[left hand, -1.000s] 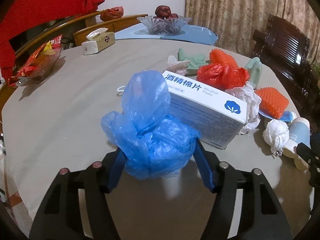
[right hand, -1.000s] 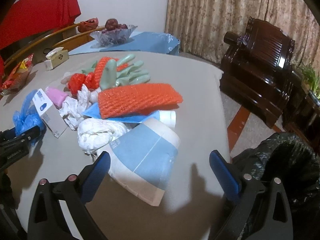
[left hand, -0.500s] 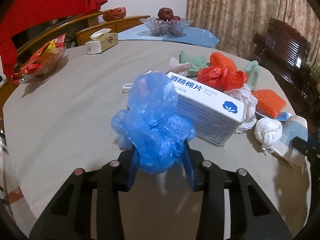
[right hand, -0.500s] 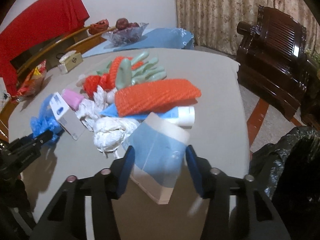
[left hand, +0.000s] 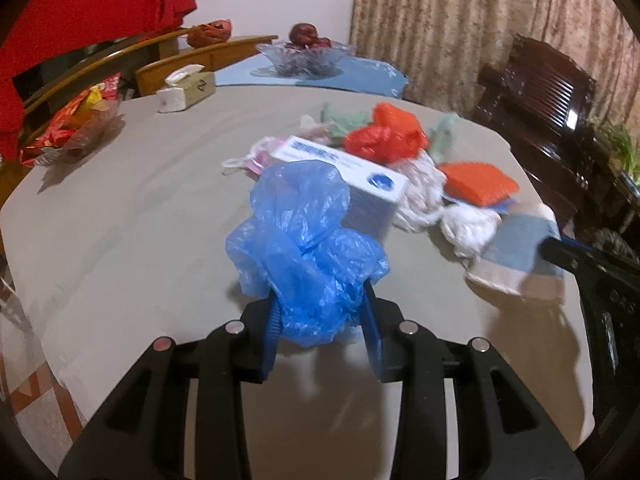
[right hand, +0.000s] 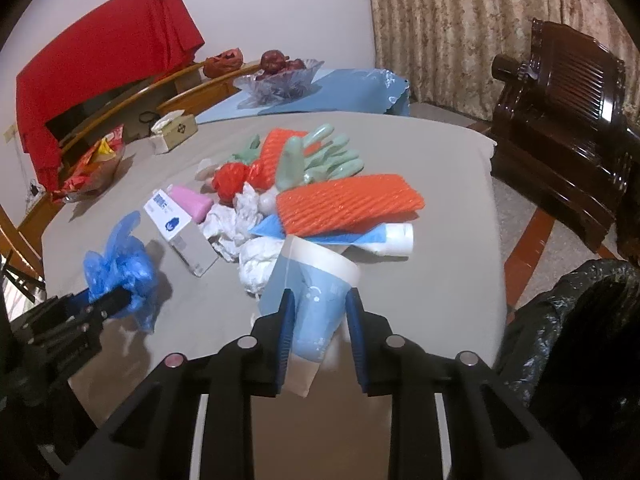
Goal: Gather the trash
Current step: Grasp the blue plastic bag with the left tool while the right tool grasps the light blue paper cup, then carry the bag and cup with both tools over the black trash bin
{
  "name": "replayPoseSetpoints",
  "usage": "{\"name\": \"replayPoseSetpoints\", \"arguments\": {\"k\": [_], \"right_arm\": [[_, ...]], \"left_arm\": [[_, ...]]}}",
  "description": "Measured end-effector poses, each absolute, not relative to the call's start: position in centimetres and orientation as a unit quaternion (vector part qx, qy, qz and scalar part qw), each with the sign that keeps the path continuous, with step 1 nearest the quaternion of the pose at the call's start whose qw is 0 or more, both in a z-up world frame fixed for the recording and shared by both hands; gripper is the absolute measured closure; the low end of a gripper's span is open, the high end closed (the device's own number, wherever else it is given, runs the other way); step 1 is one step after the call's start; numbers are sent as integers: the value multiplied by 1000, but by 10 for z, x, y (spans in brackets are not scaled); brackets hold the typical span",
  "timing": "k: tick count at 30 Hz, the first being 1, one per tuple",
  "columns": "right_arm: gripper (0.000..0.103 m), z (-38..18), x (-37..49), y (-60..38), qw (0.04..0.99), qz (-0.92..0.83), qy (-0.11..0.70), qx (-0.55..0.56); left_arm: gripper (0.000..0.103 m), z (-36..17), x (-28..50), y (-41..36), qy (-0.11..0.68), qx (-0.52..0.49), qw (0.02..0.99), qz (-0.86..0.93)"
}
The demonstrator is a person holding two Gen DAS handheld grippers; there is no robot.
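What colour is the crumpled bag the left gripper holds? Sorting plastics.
Blue bag; clearest in the left wrist view.

Grey-clothed worktop (right hand: pixel 448 168) w/ white wall (right hand: pixel 280 4) behind. Patterned curtain (right hand: pixel 452 24) right of wall; dark carved wood chair (right hand: pixel 560 120) below curtain.

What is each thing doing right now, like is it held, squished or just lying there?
left gripper: shut on the blue plastic bag
blue plastic bag: crumpled, held
right gripper: shut on the paper cup
paper cup: squashed, held
white box: closed, lying on the table
black trash bag: open, beside the table
gloves: lying in the pile
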State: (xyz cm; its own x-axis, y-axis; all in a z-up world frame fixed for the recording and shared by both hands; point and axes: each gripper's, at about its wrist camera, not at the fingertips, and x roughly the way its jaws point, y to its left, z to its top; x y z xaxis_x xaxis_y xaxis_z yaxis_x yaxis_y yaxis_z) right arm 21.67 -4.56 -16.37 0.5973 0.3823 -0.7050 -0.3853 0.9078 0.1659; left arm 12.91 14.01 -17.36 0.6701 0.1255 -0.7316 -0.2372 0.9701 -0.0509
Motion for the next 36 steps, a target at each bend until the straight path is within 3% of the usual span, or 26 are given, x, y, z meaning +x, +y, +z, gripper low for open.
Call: {"name": "replayPoseSetpoints", "arguments": {"k": [4,8,12,24,36], "right_arm": [[75,-170,221,-42,888,212,408,-4],[85,-163,219,-44,889,225,398,-2],[87,-145,212,-45,897,228,378,-15],[88,-98,182,-95,925,190,328,10],[88,-85,141,-197,946,84,314,17]], "left_arm": [[69,-179,130,130,402,-66,909,84],[69,-174,129,125,399,-64,912,76],[69,-159,126,119,385,-65,918,68],[69,-115,117,73,347,-53,936,12],[69,-97,122,-24,338,-30,935,-99]]}}
